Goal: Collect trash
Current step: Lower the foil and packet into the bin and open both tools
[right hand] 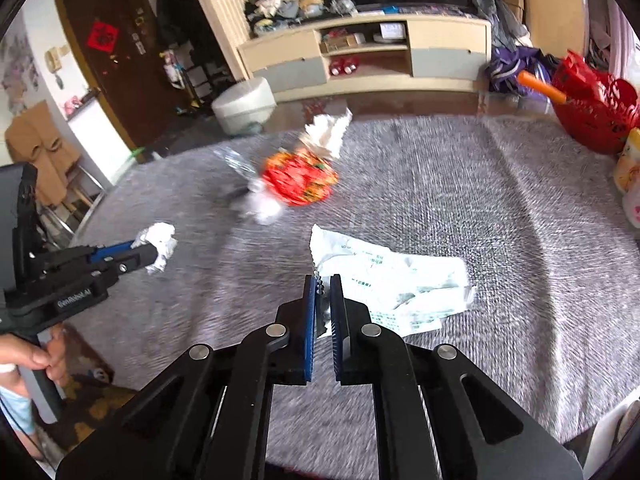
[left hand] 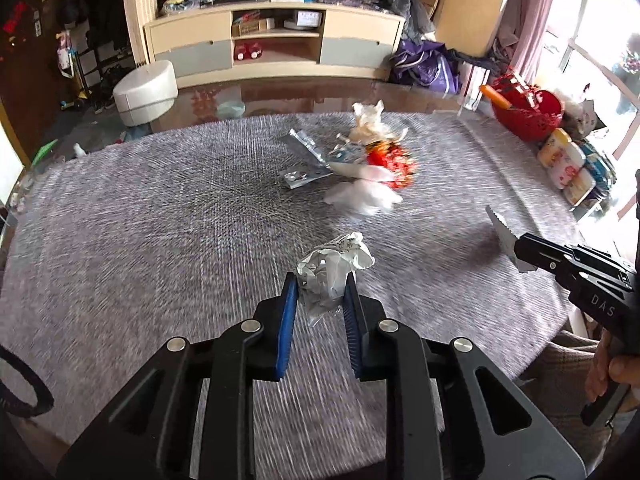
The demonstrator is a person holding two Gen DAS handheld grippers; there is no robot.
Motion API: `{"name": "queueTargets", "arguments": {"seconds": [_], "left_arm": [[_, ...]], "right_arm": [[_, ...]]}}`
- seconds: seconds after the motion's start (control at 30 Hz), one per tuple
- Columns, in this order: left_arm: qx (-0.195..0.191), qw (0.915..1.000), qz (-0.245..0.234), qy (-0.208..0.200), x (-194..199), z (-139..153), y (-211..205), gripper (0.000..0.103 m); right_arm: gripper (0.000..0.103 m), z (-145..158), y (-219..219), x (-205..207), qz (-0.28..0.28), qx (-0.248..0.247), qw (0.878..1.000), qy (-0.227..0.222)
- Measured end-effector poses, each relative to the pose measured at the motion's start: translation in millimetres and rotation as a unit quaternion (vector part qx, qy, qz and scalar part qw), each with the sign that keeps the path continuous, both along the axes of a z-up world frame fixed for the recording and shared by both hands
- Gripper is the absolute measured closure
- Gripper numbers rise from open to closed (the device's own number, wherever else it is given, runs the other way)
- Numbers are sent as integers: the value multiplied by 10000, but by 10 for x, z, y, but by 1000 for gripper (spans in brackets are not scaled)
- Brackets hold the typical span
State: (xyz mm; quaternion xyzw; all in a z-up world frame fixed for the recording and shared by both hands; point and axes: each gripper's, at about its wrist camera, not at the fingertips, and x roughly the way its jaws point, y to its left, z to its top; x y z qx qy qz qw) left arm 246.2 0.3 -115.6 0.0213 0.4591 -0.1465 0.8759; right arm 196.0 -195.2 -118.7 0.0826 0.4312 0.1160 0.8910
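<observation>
Left gripper (left hand: pixel 320 286) is clamped on a crumpled paper wad (left hand: pixel 334 266); right gripper (right hand: pixel 324 292) pinches a flat white wrapper (right hand: pixel 394 284) (printed green) above the desk (right hand: pixel 500 200).

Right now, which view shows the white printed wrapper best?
The right wrist view: the white printed wrapper spreads flat, print visible, pinched at its edge by the right gripper. The left wrist view shows only its serrated end.

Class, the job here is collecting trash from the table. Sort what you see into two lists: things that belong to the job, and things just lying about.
Part of the job:
- crumpled paper held in left claw
- white printed wrapper held in right claw
- red wrapper
- white tissue
- foil blister pack

Lying about:
- red basket
- white stool
- TV cabinet
</observation>
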Motion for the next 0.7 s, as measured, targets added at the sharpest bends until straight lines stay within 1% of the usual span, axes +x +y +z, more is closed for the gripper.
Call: {"name": "queueTargets", "arguments": {"seconds": [0.13, 0.23, 0.37, 0.47, 0.57, 0.7], "left_arm": [[9, 9998, -80, -205, -340, 233, -8, 82], [34, 9991, -116, -413, -678, 420, -5, 82], [-17, 9983, -188, -548, -1030, 554, 7, 82], [-128, 9979, -247, -591, -1325, 596, 25, 82], [-160, 9977, -227, -614, -1556, 583, 55, 82], [-186, 9985, -190, -480, -1820, 434, 84, 82]], "right_arm": [[95, 250, 53, -279, 51, 104, 9997, -199], [95, 397, 130, -513, 160, 109, 9993, -314], [95, 503, 200, -830, 323, 177, 9986, -389], [95, 537, 249, -1041, 455, 302, 9978, -372], [95, 513, 316, -1248, 566, 355, 9971, -359], [95, 356, 441, -1518, 752, 484, 9958, -180]]}}
